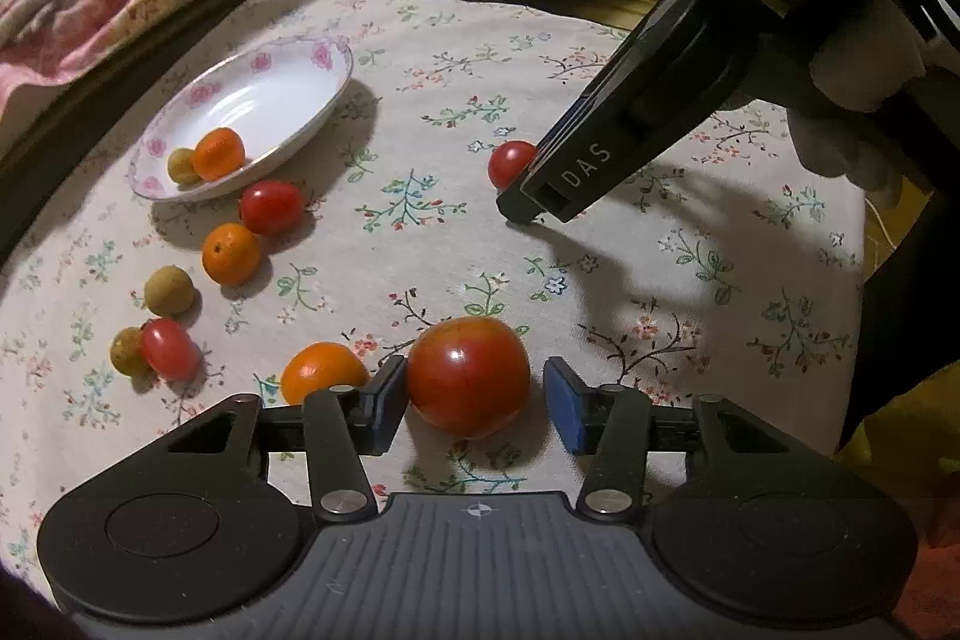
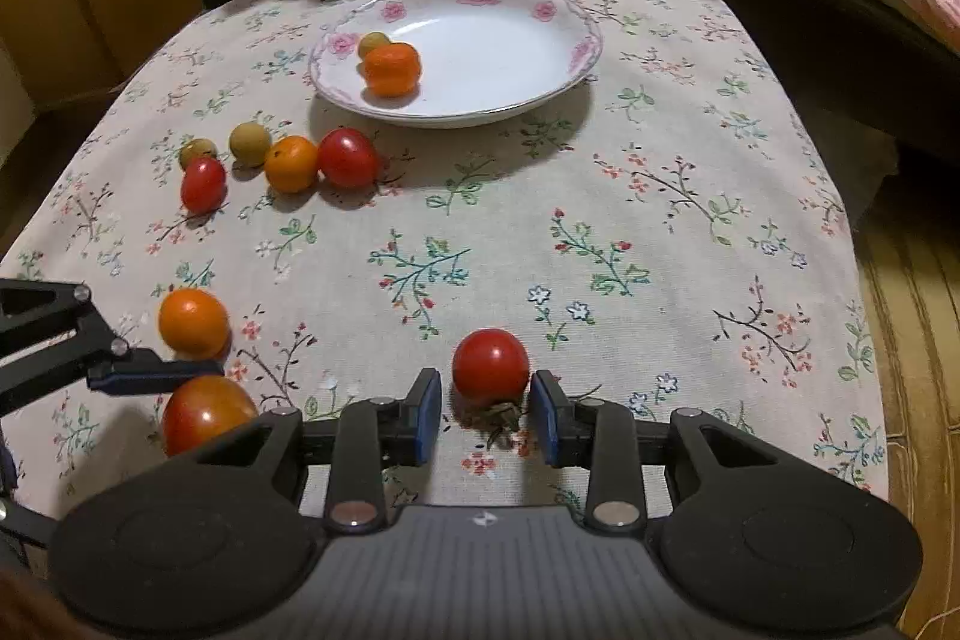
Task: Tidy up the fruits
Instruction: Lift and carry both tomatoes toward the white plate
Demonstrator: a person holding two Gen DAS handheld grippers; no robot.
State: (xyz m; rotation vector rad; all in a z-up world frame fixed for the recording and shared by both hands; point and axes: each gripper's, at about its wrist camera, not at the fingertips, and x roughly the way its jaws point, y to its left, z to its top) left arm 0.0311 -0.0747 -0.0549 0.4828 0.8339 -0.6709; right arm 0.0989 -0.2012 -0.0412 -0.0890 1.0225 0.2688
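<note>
On the bench, at the left, a plate holds a mandarin and a small tan fruit. Just beside it lies a loose row of fruit. The left tool stands wide open around a big tomato; one pad touches it, the other stands clear. An orange sits just left of it. Farther right, the right tool is open around a cherry tomato, its right pad just against it, the left apart.
</note>
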